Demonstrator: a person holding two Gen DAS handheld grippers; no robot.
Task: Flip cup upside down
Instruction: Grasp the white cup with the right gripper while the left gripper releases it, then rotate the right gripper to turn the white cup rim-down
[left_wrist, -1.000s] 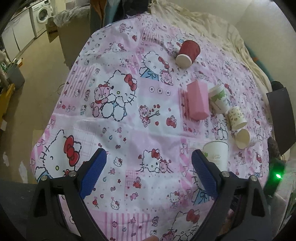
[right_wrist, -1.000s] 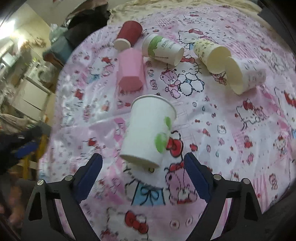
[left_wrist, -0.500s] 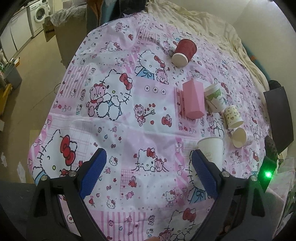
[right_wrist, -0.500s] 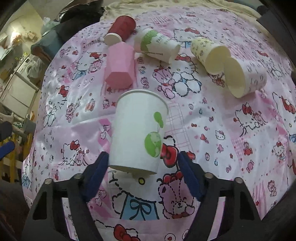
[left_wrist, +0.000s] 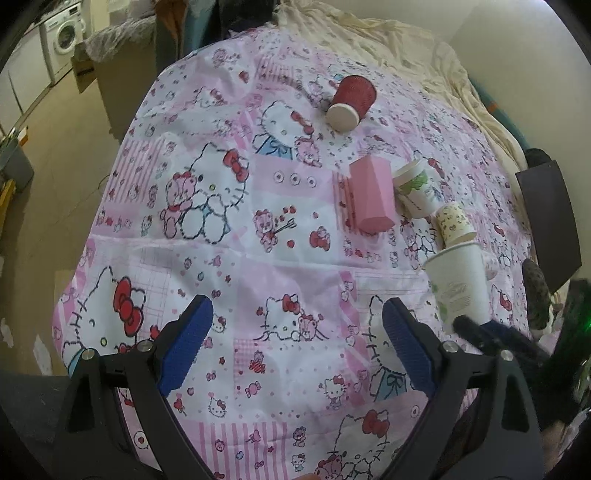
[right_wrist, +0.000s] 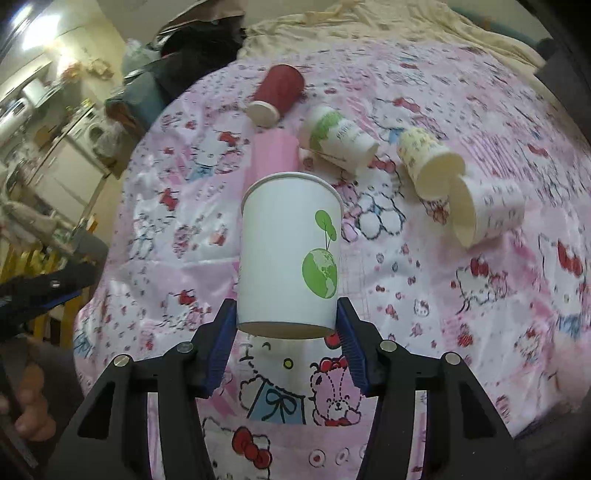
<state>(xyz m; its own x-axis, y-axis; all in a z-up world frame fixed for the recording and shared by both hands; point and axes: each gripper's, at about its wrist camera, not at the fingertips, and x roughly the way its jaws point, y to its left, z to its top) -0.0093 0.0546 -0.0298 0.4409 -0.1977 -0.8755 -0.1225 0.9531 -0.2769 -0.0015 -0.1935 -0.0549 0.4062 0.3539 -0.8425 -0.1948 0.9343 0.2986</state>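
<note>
Currently the left gripper (left_wrist: 295, 345) hangs low over the near part of the pink patterned cloth (left_wrist: 229, 240), its blue-padded jaws spread wide and holding nothing. To its right, the right gripper (right_wrist: 286, 332) points forward with its jaws closed against the lower sides of the white cup (right_wrist: 290, 254). That cup is upright, mouth up, in front of a red cup (right_wrist: 277, 94) and pink box (right_wrist: 275, 155).

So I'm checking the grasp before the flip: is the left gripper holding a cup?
No, the left gripper is open with only the tablecloth between its fingers.
</note>
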